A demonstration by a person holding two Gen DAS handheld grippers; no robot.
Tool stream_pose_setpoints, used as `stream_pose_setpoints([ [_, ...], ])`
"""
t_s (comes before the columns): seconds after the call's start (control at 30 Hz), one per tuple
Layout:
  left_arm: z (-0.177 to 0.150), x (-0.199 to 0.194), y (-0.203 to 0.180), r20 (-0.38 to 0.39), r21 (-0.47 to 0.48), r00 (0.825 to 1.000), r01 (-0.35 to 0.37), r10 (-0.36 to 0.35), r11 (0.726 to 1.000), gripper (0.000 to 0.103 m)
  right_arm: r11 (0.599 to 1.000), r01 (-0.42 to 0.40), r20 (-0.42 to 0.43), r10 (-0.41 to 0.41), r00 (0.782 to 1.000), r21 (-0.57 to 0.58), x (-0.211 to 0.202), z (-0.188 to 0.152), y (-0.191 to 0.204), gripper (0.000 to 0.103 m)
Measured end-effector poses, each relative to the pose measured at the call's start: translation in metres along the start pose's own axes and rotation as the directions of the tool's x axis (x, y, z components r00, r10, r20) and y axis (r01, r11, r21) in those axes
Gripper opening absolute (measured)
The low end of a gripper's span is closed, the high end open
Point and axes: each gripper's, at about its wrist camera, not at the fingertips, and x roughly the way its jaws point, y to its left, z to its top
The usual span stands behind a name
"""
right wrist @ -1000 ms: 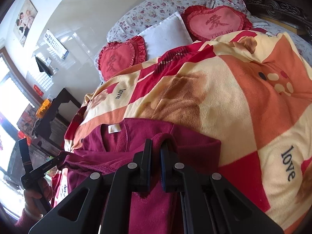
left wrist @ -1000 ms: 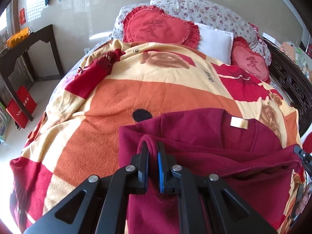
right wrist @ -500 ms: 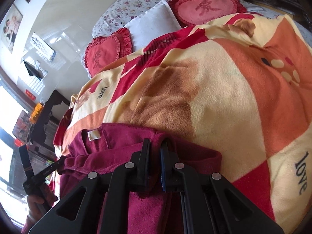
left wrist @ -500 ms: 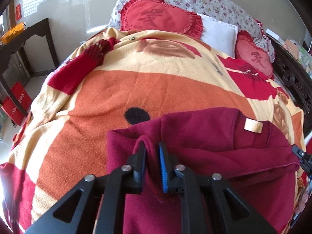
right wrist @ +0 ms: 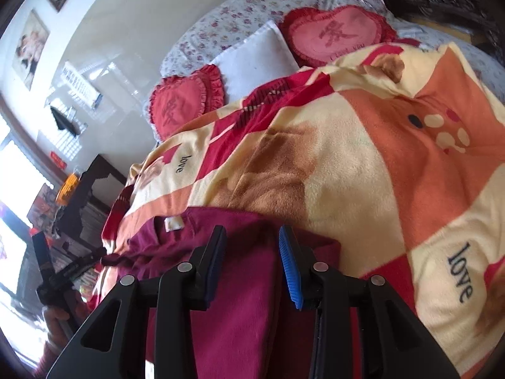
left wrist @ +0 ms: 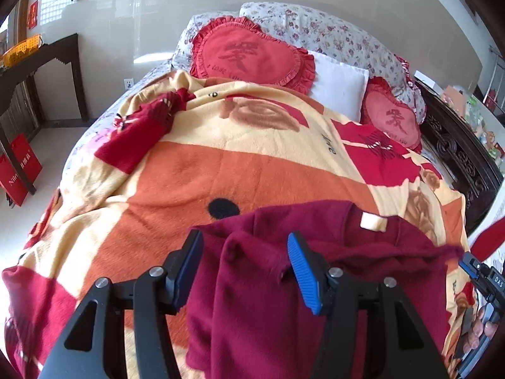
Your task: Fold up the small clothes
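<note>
Item: dark red fleece top [left wrist: 284,300], lying on orange-and-cream checked blanket [left wrist: 189,173]. Step: releasing a fold. Left gripper [left wrist: 244,265] and right gripper [right wrist: 252,259] opening, cloth between unpressed. Next: regrip for second fold.

Maroon garment [left wrist: 258,300]: lower part cut off by the frame's bottom edge. Right gripper [left wrist: 473,263]: mostly cropped at the edge. Wall pictures [right wrist: 31,47]: too blurred to read.
</note>
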Motion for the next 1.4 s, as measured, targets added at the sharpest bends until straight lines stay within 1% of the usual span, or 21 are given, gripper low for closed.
stream_pose_setpoints([
  [0.13, -0.014, -0.006, 0.005, 0.000, -0.003, 1.000, -0.010, 0.010, 1.000, 0.061, 0.996, 0.012, -0.014, -0.014, 1.000, -0.086, -0.007, -0.018, 0.011, 0.016],
  [0.23, -0.018, 0.011, 0.000, -0.044, 0.020, 0.998, -0.033, 0.034, 0.999, 0.061, 0.990, 0.015, -0.055, -0.022, 0.998, -0.139, 0.006, -0.022, 0.021, 0.016],
  [0.33, -0.014, 0.031, -0.003, -0.059, 0.000, 0.997, -0.041, 0.041, 0.999, 0.061, 0.985, 0.026, -0.047, -0.035, 0.998, -0.171, 0.021, -0.015, 0.034, 0.016],
  [0.47, -0.005, 0.061, 0.002, -0.096, -0.049, 0.993, -0.073, 0.068, 0.996, 0.061, 0.991, 0.009, -0.035, -0.014, 0.999, -0.134, 0.051, 0.011, 0.045, 0.016],
  [0.53, -0.002, 0.079, 0.006, -0.135, -0.057, 0.987, -0.093, 0.085, 0.994, 0.062, 0.992, 0.024, -0.039, -0.029, 0.999, -0.123, 0.067, 0.019, 0.046, 0.016],
  [0.57, -0.002, 0.085, 0.007, -0.148, -0.058, 0.985, -0.100, 0.091, 0.993, 0.062, 0.991, 0.047, -0.045, -0.053, 0.998, -0.123, 0.076, 0.023, 0.046, 0.016],
  [0.63, -0.003, 0.092, 0.008, -0.154, -0.049, 0.983, -0.106, 0.097, 0.993, 0.065, 0.989, 0.101, -0.073, -0.109, 0.991, -0.111, 0.096, 0.027, 0.039, 0.016],
  [0.67, -0.003, 0.093, 0.006, -0.145, -0.032, 0.983, -0.114, 0.108, 0.993, 0.067, 0.989, 0.108, -0.077, -0.116, 0.990, -0.101, 0.102, 0.028, 0.036, 0.014],
  [0.73, -0.004, 0.092, 0.003, -0.135, -0.011, 0.983, -0.124, 0.122, 0.992, 0.069, 0.991, 0.101, -0.050, -0.105, 0.993, -0.087, 0.104, 0.028, 0.033, 0.014],
  [0.77, -0.005, 0.090, 0.002, -0.131, -0.006, 0.984, -0.126, 0.124, 0.992, 0.069, 0.991, 0.105, -0.049, -0.109, 0.993, -0.087, 0.104, 0.028, 0.034, 0.014],
  [0.87, -0.007, 0.081, 0.004, -0.128, 0.003, 0.984, -0.128, 0.128, 0.992, 0.069, 0.991, 0.107, -0.070, -0.112, 0.991, -0.080, 0.097, 0.028, 0.038, 0.014],
  [0.97, -0.013, 0.067, 0.007, -0.129, 0.002, 0.984, -0.122, 0.121, 0.993, 0.069, 0.996, 0.071, -0.097, -0.076, 0.992, -0.063, 0.077, 0.020, 0.039, 0.015],
  [1.07, -0.019, 0.050, 0.008, -0.126, 0.002, 0.986, -0.109, 0.108, 0.994, 0.069, 0.996, 0.038, -0.125, -0.048, 0.991, -0.087, 0.052, -0.001, 0.040, 0.016],
  [1.3, -0.040, 0.013, -0.001, -0.115, 0.063, 0.989, -0.082, 0.088, 0.995, 0.069, 0.992, 0.021, -0.198, -0.046, 0.979, -0.127, 0.011, -0.052, 0.035, 0.018],
  [1.4, -0.049, 0.000, -0.002, -0.111, 0.081, 0.991, -0.070, 0.079, 0.994, 0.069, 0.993, 0.020, -0.207, -0.044, 0.977, -0.116, -0.001, -0.067, 0.029, 0.018],
])
